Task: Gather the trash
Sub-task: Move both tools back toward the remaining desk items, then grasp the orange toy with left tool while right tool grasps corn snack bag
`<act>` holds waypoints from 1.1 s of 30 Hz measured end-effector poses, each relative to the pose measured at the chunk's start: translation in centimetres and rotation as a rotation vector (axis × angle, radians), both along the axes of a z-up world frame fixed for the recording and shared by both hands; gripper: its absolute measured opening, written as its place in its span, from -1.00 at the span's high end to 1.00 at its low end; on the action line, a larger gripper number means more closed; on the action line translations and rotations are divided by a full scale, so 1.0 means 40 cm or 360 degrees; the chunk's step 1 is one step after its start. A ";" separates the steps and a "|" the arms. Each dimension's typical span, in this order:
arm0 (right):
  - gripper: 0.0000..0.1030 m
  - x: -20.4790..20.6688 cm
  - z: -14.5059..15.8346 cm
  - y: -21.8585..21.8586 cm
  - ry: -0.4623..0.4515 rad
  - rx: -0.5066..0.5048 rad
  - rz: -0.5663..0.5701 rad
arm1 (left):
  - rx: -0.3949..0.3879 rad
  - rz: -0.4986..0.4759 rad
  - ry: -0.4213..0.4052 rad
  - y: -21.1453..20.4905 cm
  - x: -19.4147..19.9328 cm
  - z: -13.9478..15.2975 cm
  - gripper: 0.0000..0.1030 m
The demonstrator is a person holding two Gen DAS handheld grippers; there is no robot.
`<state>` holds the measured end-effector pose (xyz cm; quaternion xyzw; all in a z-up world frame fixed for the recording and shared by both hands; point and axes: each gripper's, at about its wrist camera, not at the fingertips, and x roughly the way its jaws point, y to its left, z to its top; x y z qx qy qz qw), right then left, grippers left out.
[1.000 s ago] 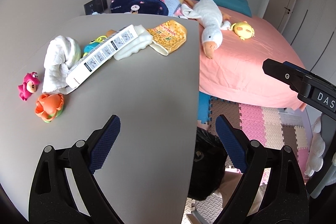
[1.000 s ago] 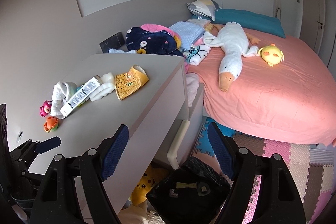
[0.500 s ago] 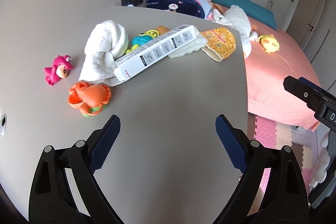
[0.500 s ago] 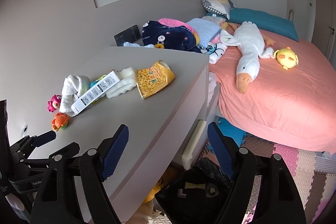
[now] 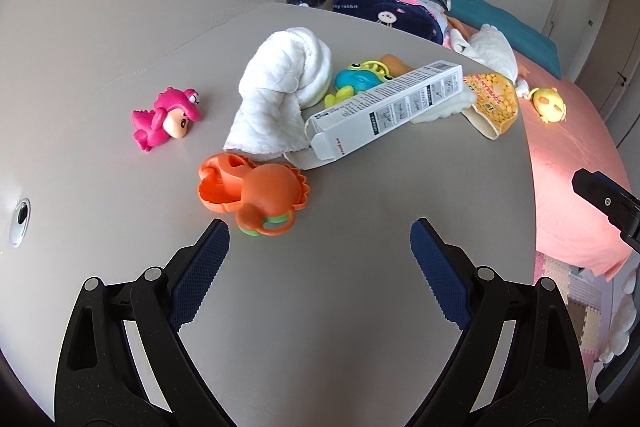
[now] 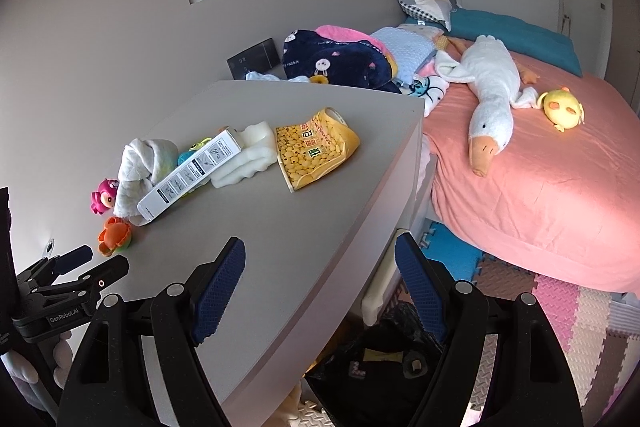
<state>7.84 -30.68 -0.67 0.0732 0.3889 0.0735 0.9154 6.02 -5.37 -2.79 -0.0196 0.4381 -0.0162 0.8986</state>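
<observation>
Grey bench [image 5: 360, 287] carries a white carton [image 5: 386, 109] and yellow snack bag [image 6: 316, 147]; the left claw [image 5: 320, 247] and right claw [image 6: 320, 267] hover spread, empty.

Left gripper [image 5: 320, 251] (jaws wide, empty) hovers above desk [image 5: 340, 307] near orange toy [image 5: 256, 197].

A home bedroom: pink-sheeted bed [image 6: 540, 187], plush goose [image 6: 490, 95], foam floor mats [image 6: 560, 303].
</observation>
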 end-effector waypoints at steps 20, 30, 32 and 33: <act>-0.51 0.080 -0.053 0.004 0.0063 -0.0013 0.0018 | 0.0028 0.0060 0.0072 0.090 0.106 -0.064 -0.70; -0.51 0.123 -0.065 0.010 0.0065 -0.0011 0.0040 | 0.0112 0.0057 0.0018 0.085 0.099 -0.040 -0.38; -0.51 0.136 -0.061 0.010 0.0055 -0.0021 0.0045 | 0.0129 0.0049 -0.0019 0.079 0.095 -0.019 -0.38; -0.51 0.144 -0.059 0.010 0.0049 -0.0024 0.0046 | 0.0130 0.0045 -0.0033 0.077 0.090 -0.009 -0.38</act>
